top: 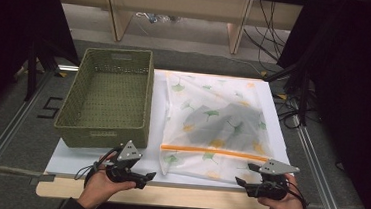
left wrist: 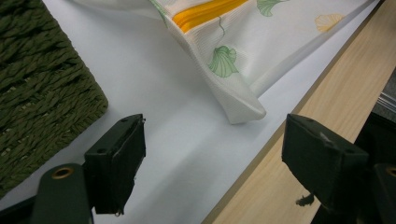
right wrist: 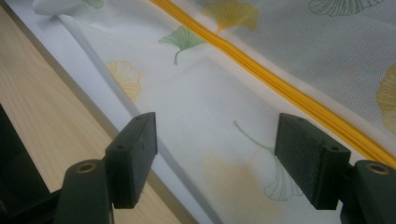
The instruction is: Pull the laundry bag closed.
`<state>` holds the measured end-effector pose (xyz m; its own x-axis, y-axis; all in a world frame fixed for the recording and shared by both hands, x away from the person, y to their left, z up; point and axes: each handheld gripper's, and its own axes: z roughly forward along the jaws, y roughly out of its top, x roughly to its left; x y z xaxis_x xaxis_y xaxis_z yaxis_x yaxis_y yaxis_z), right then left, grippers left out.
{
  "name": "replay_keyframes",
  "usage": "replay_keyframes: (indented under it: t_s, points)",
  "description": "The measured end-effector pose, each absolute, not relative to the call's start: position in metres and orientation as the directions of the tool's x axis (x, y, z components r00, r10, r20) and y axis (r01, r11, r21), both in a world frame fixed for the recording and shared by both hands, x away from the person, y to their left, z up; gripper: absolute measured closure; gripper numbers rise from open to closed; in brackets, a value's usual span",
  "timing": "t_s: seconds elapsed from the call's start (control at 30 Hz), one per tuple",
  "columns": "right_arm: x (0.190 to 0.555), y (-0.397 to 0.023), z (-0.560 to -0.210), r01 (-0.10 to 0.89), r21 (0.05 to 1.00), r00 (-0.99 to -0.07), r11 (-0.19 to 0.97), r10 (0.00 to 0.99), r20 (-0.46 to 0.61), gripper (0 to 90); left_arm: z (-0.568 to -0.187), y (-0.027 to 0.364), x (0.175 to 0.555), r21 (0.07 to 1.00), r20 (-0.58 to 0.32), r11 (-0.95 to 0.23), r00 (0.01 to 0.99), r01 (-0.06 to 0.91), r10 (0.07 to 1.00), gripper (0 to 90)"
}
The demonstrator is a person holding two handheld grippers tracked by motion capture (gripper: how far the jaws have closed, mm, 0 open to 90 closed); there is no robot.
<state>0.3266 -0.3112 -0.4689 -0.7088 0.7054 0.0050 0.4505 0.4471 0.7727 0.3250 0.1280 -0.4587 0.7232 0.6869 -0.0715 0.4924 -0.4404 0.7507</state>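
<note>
Desk (top: 68, 160): white sheet over pale wood, grey floor and cables behind. Green woven basket (top: 108, 96) at left; leaf-print mesh bag (top: 212, 126) at centre-right. Left claw (top: 148, 177) apart, empty. Right claw (top: 240, 181) apart over the bag's near edge.

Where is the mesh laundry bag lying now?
In the high view, the mesh laundry bag lies flat on the white board's right half, beside the green woven basket, its orange zipper toward the person.
</note>
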Motion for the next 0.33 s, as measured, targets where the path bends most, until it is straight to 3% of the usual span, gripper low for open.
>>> replay_keyframes:
  t_s: [0.07,0.33]
  points:
    - [0.3290,-0.3115,-0.4696,0.418,0.777,-0.727,0.470,0.686,-0.024,31.1,-0.4591,0.1295,0.3267,0.750,-0.065,-0.446,0.726,0.488,0.685,21.5]
    - [0.3285,-0.3115,-0.4703,0.445,0.765,-0.711,0.465,0.703,-0.013,31.0,-0.4594,0.1285,0.3265,0.747,-0.067,-0.444,0.721,0.494,0.690,22.3]
